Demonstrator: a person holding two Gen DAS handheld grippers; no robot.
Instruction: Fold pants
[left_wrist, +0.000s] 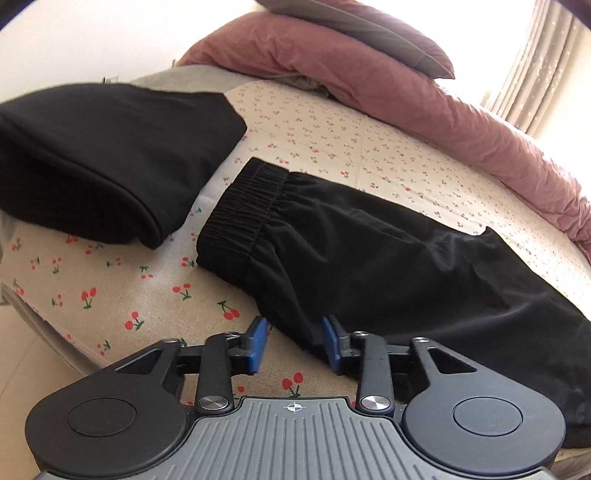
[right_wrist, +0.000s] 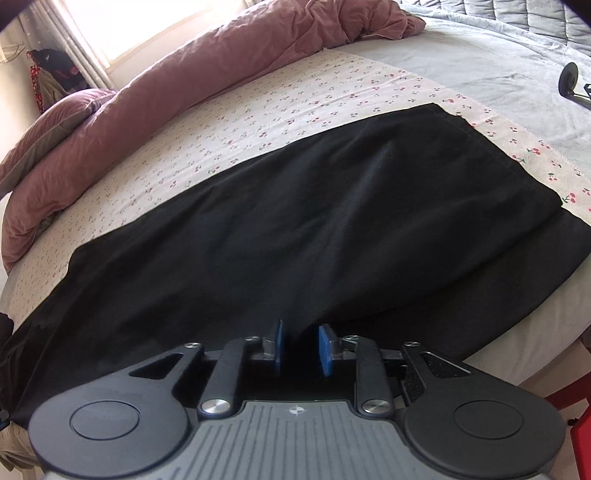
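1. Nearest the left wrist camera, the left gripper stands released: its blue pads are apart, with cherry-print sheet and a dark fold of fabric showing in the gap. Neither pad presses on anything.
2. Left of it, toward the bed's left edge, a folded black garment lies on the sheet, separate from the pants.
3. Pants lie lengthwise along the bed's near edge; the elastic waistband faces the folded garment, near it but not touching. Their lower hem runs just beside the left gripper's right pad.
4. Along the bed's far side a pink duvet is bunched up, with a pillow on top; a curtain hangs at the far right.
5. In the right wrist view, the right gripper is also released, pads parted, hovering over the pants with black cloth seen between them; whether a pad touches it cannot be told.
6. Leg ends reach toward the bed's right, where grey bedding begins beyond the sheet.
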